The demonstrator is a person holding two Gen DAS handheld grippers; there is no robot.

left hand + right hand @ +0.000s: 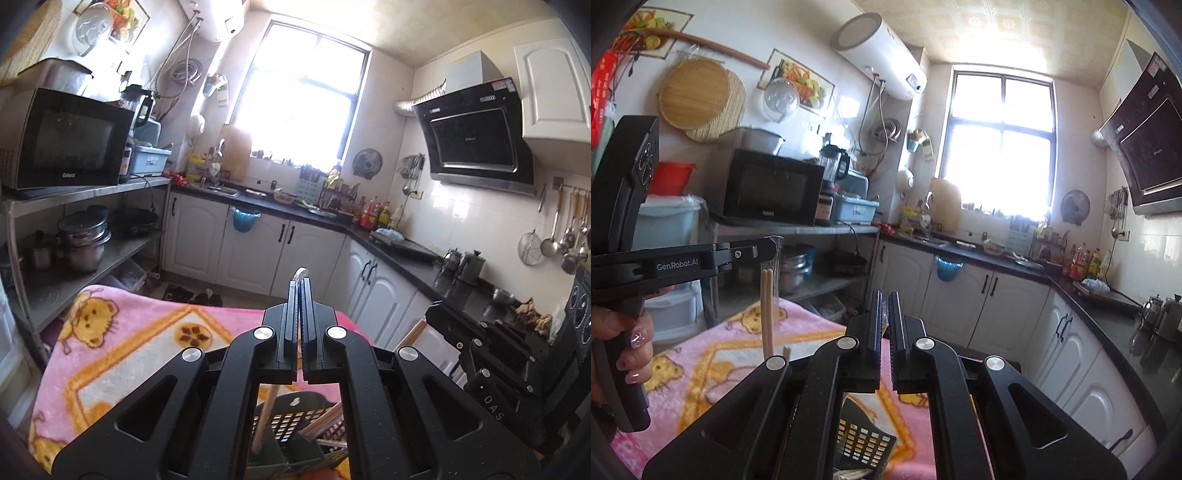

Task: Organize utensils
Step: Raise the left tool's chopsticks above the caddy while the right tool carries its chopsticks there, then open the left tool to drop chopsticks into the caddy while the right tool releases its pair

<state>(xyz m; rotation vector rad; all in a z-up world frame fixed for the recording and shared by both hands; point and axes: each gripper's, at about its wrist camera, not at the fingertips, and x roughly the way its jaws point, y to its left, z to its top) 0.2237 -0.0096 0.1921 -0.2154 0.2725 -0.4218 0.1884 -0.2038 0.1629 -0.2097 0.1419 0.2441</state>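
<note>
My left gripper (300, 282) is shut on a clear plastic sleeve (301, 274). In the right wrist view the left gripper (772, 242) reaches in from the left, and a pair of wooden chopsticks (767, 314) hangs straight down from its tip inside that sleeve. My right gripper (885, 295) is shut on a thin bit of clear wrapper (884, 312). In the left wrist view a wooden stick (409, 334) slants down under the right gripper (430, 314). A black slotted utensil basket (295, 411) (864, 443) holding more chopsticks sits below both grippers on a pink blanket (129, 332).
A hand (637, 347) grips the left tool's handle. A metal shelf (92, 266) with pots and a microwave (62, 140) stands to the left. White cabinets under a dark counter (406, 254) run along the back and right, with hanging ladles (554, 236).
</note>
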